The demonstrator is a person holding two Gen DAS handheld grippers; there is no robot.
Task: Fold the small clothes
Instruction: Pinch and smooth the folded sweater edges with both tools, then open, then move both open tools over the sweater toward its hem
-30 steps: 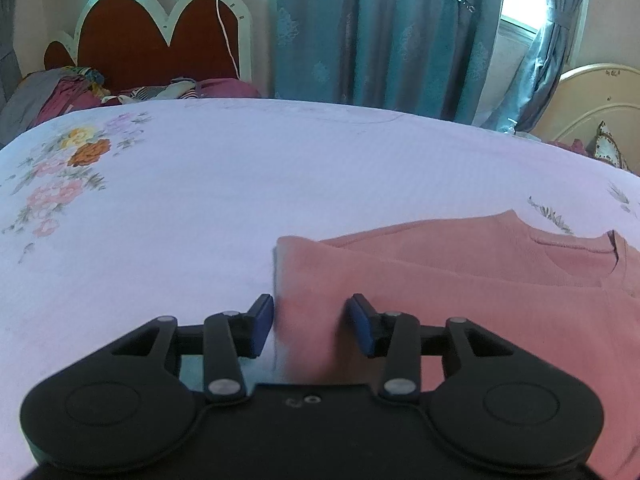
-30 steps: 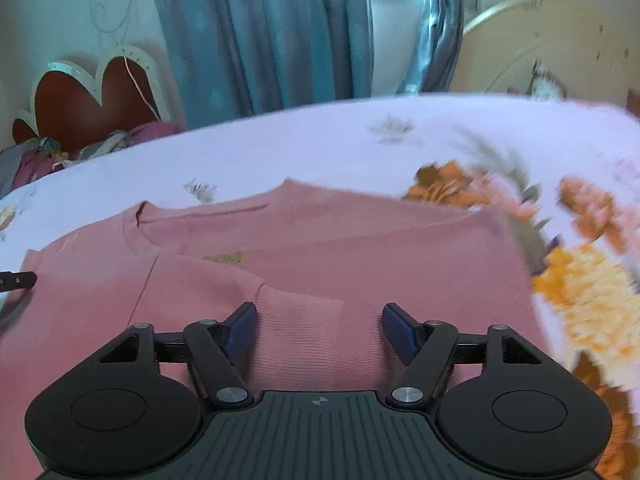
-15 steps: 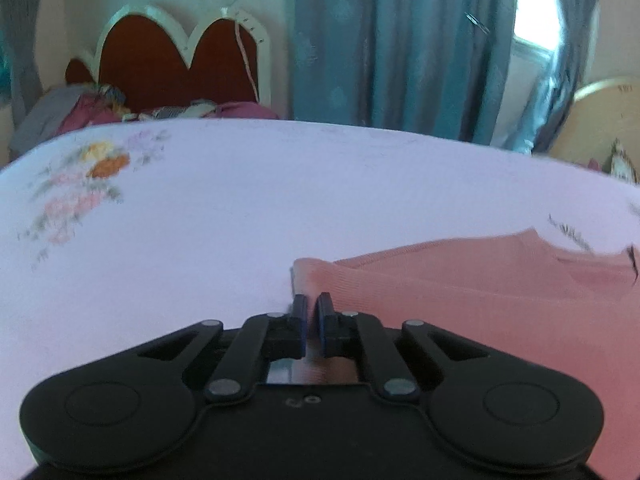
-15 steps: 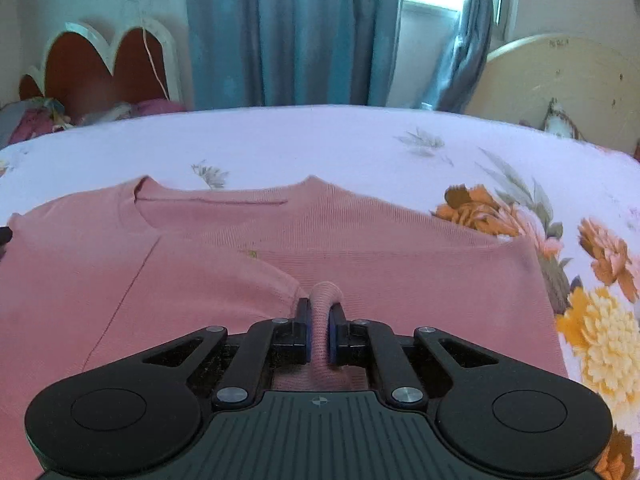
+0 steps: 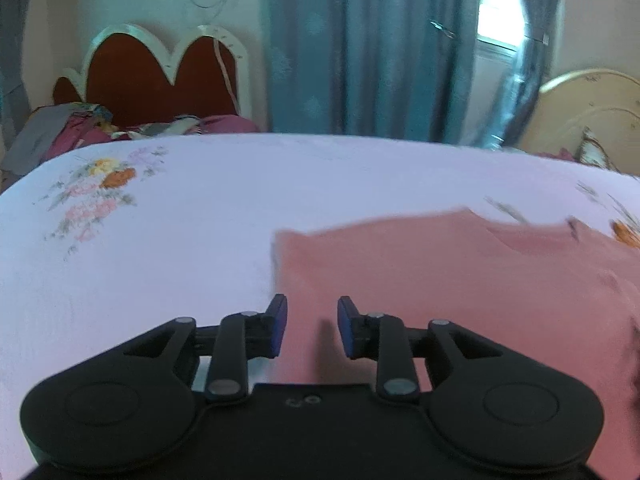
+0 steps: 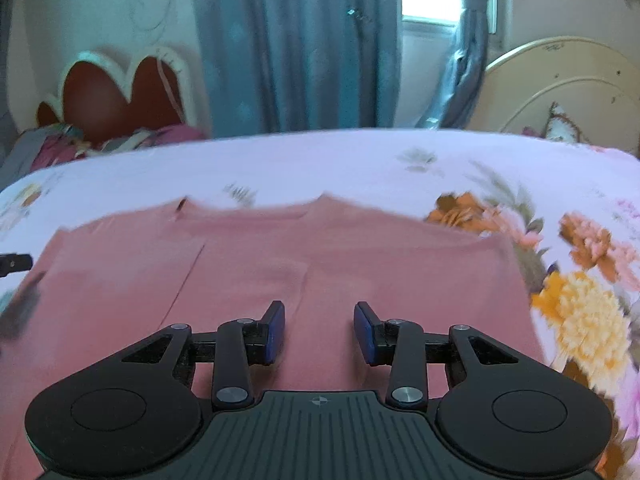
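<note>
A small pink shirt (image 6: 340, 256) lies flat on the floral bed sheet (image 6: 320, 160), neckline toward the far side, its sleeves folded in over the body. It also shows in the left wrist view (image 5: 460, 272). My left gripper (image 5: 311, 326) is open and empty above the shirt's near left edge. My right gripper (image 6: 319, 330) is open and empty above the shirt's near middle. The tip of the left gripper (image 6: 16, 263) shows at the left edge of the right wrist view.
The bed sheet (image 5: 180, 220) stretches wide to the left of the shirt. A pile of clothes (image 5: 100, 128) lies by the red headboard (image 5: 160, 76) at the far left. Blue curtains (image 5: 360, 48) hang behind, and a cream headboard (image 6: 560, 88) stands at the far right.
Half a second ago both grippers were shut on the shirt's near edge. Both have opened and let go, and the shirt lies flatter. Both views are blurred by motion.
</note>
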